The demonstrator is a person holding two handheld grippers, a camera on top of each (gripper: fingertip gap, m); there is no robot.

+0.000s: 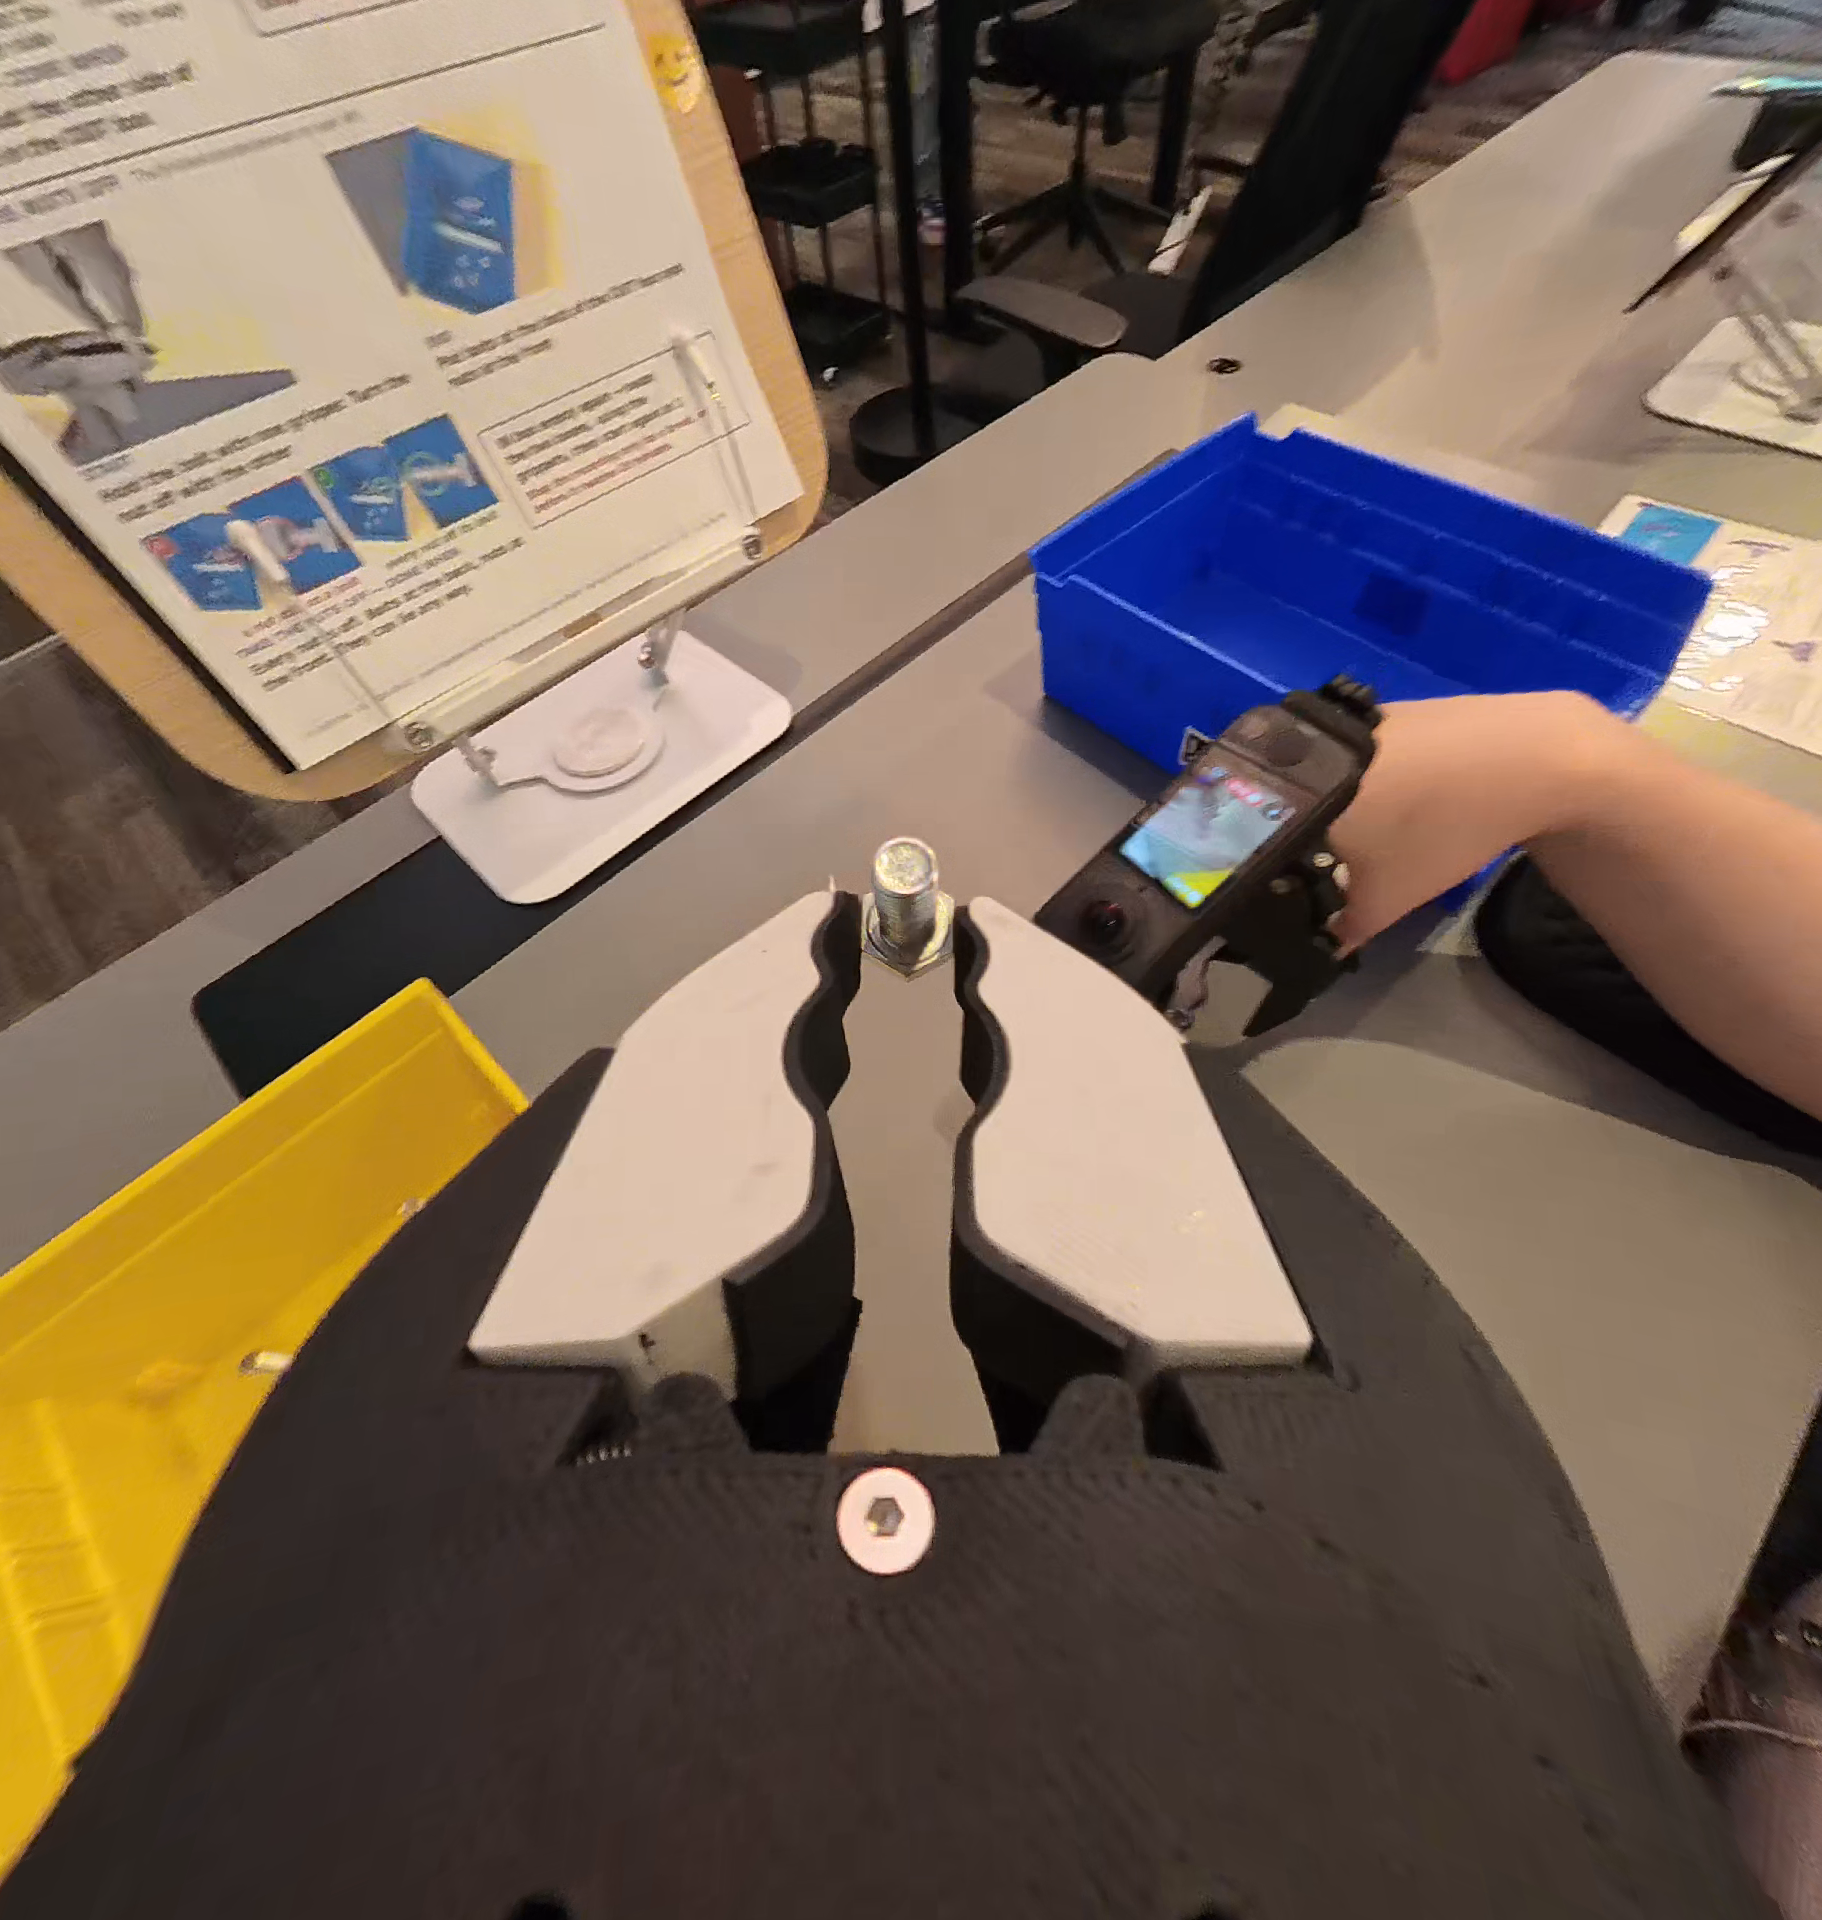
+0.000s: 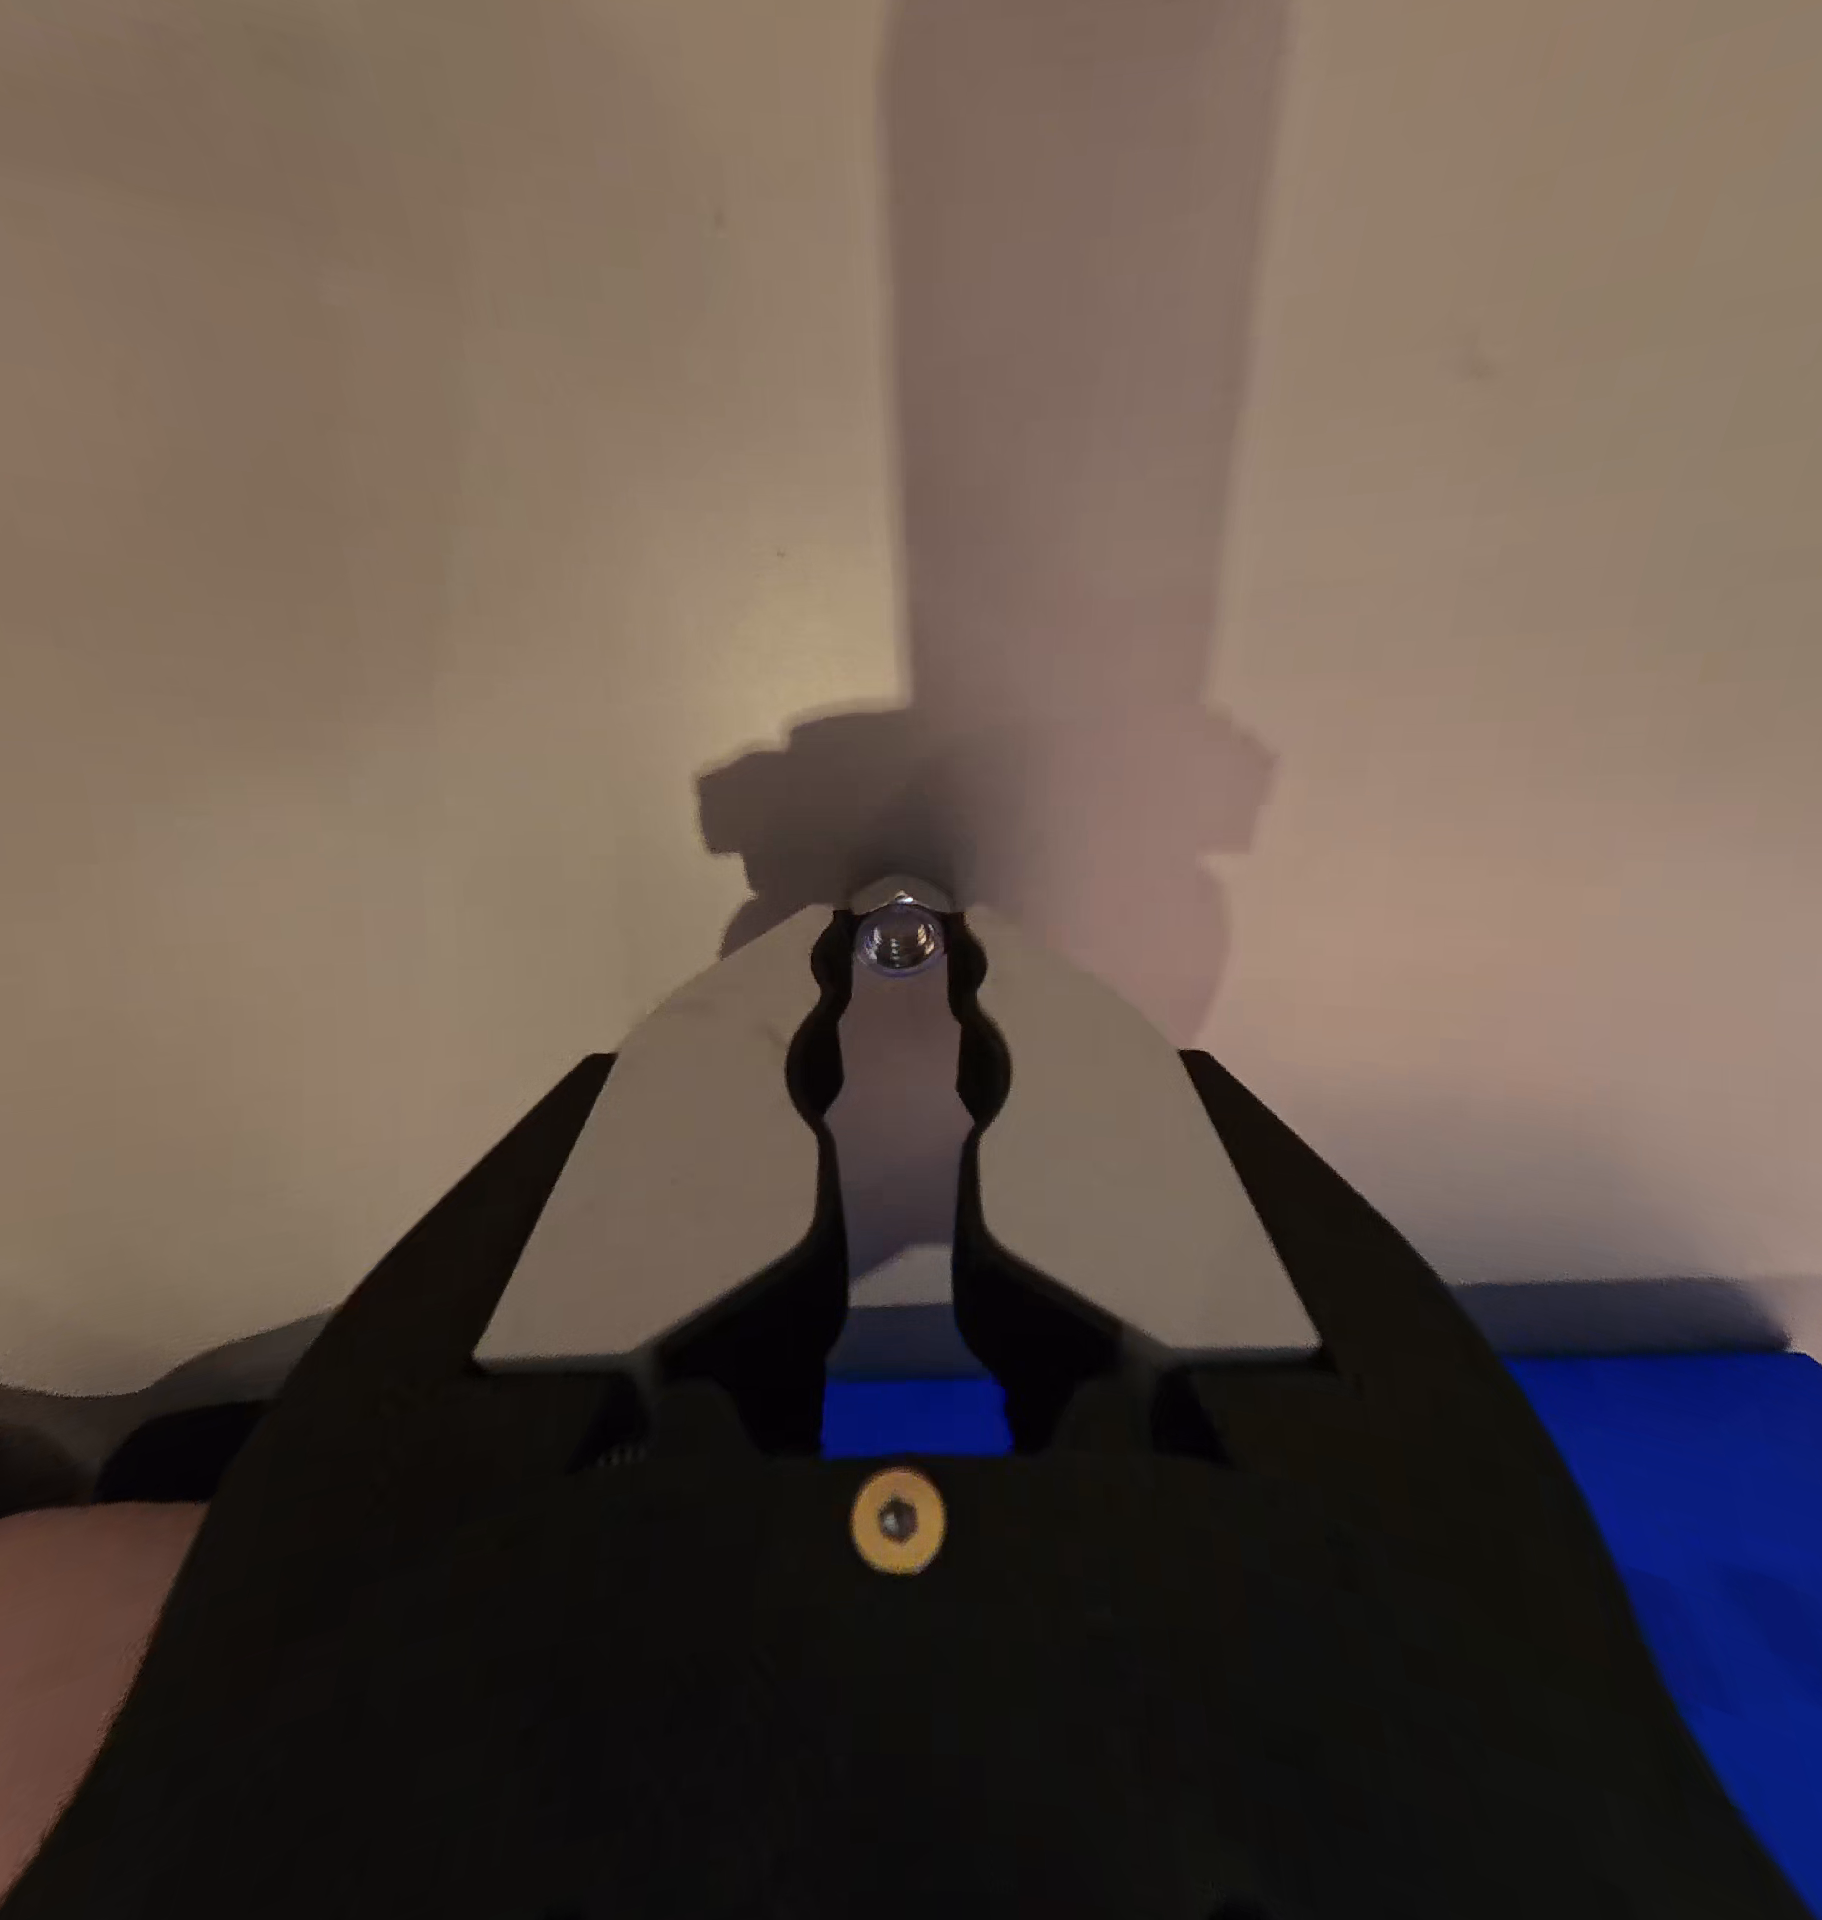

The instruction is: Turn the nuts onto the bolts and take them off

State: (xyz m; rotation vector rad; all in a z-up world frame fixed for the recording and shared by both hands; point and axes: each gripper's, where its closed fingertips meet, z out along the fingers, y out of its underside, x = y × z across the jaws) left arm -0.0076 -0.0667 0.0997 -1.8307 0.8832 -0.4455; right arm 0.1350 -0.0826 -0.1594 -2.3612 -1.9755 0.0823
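**Nut off, bolt held: time to sort the parts**

Plainly, the two pieces are apart. The bolt [image 1: 905,914] stands with its threaded end up and its hex head pinched between the tips of the left gripper [image 1: 907,935], over the grey table [image 1: 1354,1143]. The nut [image 2: 899,933] is clamped at the very tips of the right gripper [image 2: 899,940], its threaded bore facing the camera, close above the tabletop.

I judge the step in hand to be parting or rejoining the two. To do it well, keep the bolt's axis steady and upright, bring the nut square to the thread rather than tilted, and keep both grips on the flats; the nut sits so near the fingertips that a skewed push could flick it out. If it is to be dropped instead, lower it well inside a bin before letting go.

The left wrist view alone gives the layout: a blue bin [image 1: 1354,582] beyond the right gripper, a yellow bin [image 1: 211,1299] at the near left, an instruction sheet on a stand [image 1: 367,364], and the person's forearm [image 1: 1561,831]. It cannot show the nut, hidden under the right gripper's camera. The right wrist view alone shows the nut and its grip, plus a strip of blue bin below, but nothing of the bolt.
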